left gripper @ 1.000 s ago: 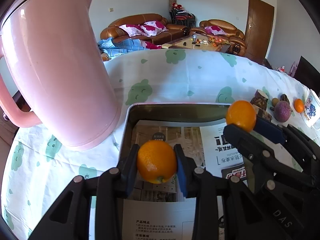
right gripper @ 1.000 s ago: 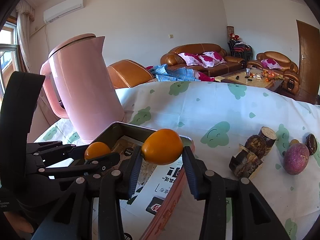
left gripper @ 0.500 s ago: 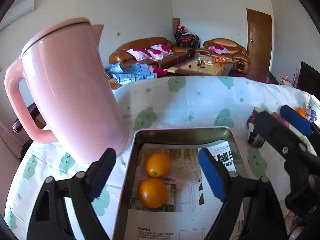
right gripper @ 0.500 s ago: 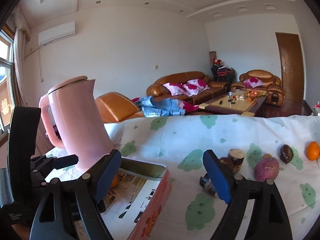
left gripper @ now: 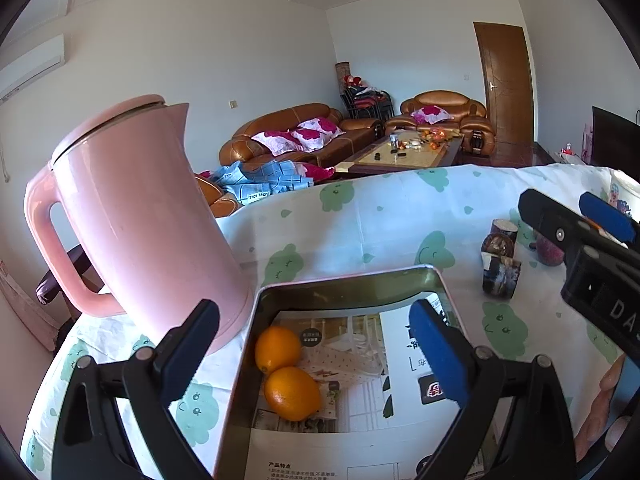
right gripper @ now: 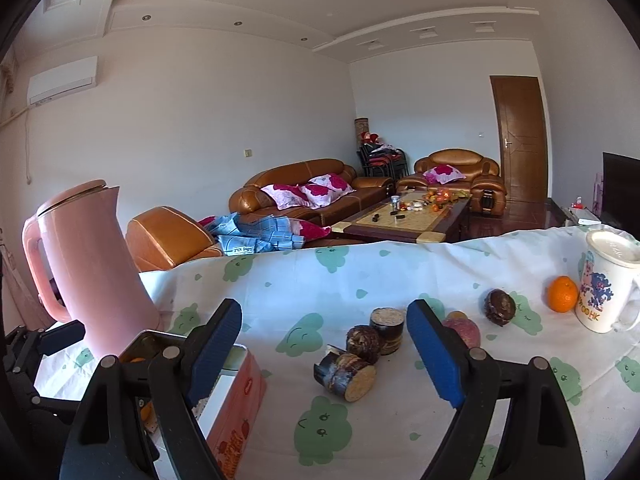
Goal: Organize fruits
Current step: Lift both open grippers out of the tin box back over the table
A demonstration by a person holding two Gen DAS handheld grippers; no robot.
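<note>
Two oranges (left gripper: 277, 349) (left gripper: 292, 393) lie side by side in the metal tin box (left gripper: 344, 281), on printed paper at its left side. My left gripper (left gripper: 316, 354) is open and empty, raised above the box. My right gripper (right gripper: 325, 350) is open and empty, above the table to the right of the box (right gripper: 236, 402). Ahead of it lie a third orange (right gripper: 563, 294), a purple fruit (right gripper: 463, 331), a dark round fruit (right gripper: 499, 307) and cut brown cane pieces (right gripper: 347, 372).
A tall pink kettle (left gripper: 136, 224) stands close to the box's left far corner. A white printed mug (right gripper: 607, 286) stands at the far right beside the orange. The table has a white cloth with green prints (right gripper: 320, 428). Sofas are beyond the table.
Both grippers opened and let their oranges go into the box, then rose and drew back. The right gripper has swung right toward the loose fruits.
</note>
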